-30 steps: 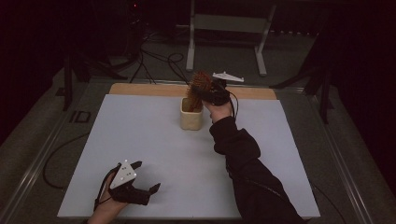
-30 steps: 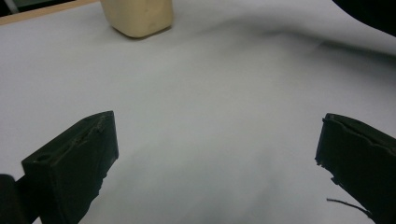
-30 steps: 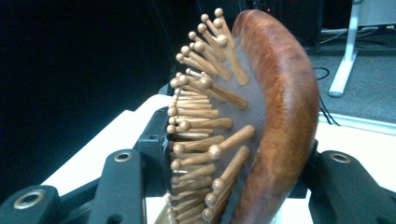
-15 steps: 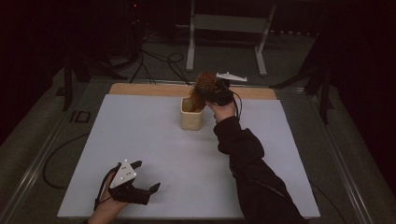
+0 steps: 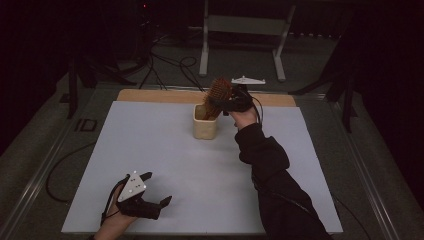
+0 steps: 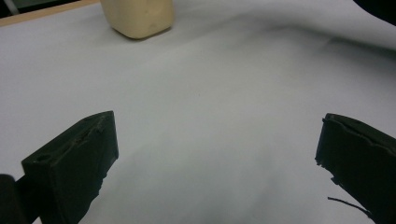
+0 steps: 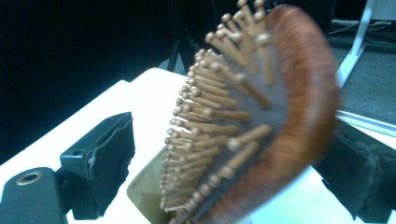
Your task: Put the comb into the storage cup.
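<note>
Wooden and bristle-pinned, the oval brown paddle hairbrush [image 5: 218, 93] stands handle-down in the cream plastic cup [image 5: 204, 127] at the far middle of the white tabletop [image 5: 150, 145]. We cannot tell whether our right gripper [image 5: 229, 103] is clamped on the head: in its own view the jaws stand wide beside it. We judge it best to steady the brush upright and move straight along the cup's axis, so the light cup does not tip. Our left gripper [image 5: 159, 190] rests spread open, near the front edge.

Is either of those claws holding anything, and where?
The right gripper stands at the hairbrush head over the cup; whether it grips cannot be told. The left gripper holds nothing.
</note>
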{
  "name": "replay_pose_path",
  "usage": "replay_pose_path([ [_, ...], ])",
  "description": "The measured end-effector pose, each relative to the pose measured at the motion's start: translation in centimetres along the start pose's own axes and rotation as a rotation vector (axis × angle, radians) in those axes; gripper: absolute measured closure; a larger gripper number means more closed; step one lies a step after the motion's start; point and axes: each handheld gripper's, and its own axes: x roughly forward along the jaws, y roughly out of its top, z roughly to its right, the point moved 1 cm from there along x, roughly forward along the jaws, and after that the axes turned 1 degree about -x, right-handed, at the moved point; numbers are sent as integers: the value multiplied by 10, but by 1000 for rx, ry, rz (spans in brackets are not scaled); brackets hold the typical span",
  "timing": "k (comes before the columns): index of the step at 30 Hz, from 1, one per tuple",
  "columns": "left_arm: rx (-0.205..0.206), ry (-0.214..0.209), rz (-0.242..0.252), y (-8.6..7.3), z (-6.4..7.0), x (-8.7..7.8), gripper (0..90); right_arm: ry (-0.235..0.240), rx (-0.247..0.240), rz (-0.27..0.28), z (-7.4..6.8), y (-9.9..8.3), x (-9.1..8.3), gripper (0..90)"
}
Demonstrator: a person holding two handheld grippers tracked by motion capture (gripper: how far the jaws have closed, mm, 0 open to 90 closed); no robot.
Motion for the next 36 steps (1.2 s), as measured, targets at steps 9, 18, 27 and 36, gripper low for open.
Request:
replay_pose_path([
  [9,0,-5,-2,0,1,0,0,-17,-47,-8,8,0,-23,89],
  [18,2,-5,0,0,3,0,0,-33,-67,-32,11,-4,-42,89],
  [27,0,-11,1,1,3,0,0,-45,-72,-43,16,-19,-61,89],
  [36,2,-11,1,1,2,0,0,-42,-56,-46,22,-37,-74,89],
])
